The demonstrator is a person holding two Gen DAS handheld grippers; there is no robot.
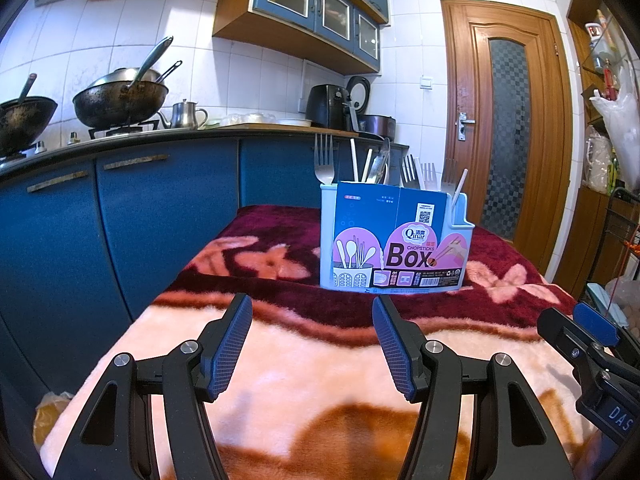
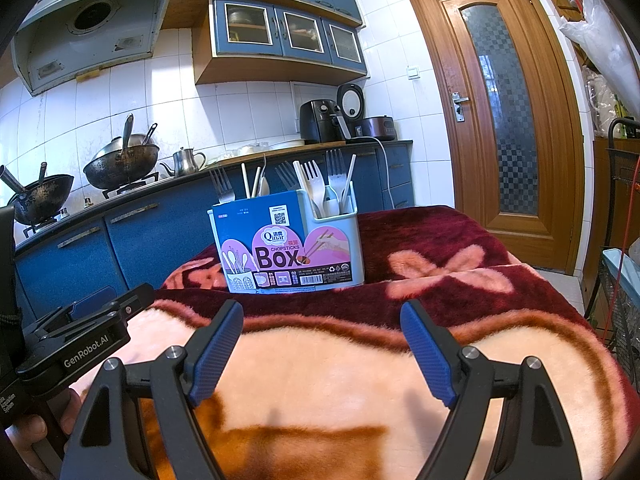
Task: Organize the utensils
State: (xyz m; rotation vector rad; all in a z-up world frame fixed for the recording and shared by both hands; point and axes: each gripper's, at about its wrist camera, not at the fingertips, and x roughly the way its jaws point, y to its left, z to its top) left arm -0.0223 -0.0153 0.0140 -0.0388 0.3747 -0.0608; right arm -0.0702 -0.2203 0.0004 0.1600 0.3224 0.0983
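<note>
A light blue utensil holder (image 1: 394, 236) with a "Chopsticks Box" label stands on the blanket-covered table (image 1: 312, 344). It also shows in the right wrist view (image 2: 288, 244). Forks (image 1: 324, 160), chopsticks and other utensils stand upright in it; white forks (image 2: 316, 184) fill its right compartment. My left gripper (image 1: 312, 320) is open and empty, hovering over the blanket short of the holder. My right gripper (image 2: 320, 328) is open and empty, also short of the holder. The right gripper's body shows at the left view's right edge (image 1: 592, 344).
A red and pink floral blanket (image 2: 440, 264) covers the table. Blue kitchen cabinets (image 1: 160, 208) with woks (image 1: 120, 100) and a kettle run along the left. A wooden door (image 1: 508, 120) stands behind. A wire rack (image 2: 620, 280) is at the right.
</note>
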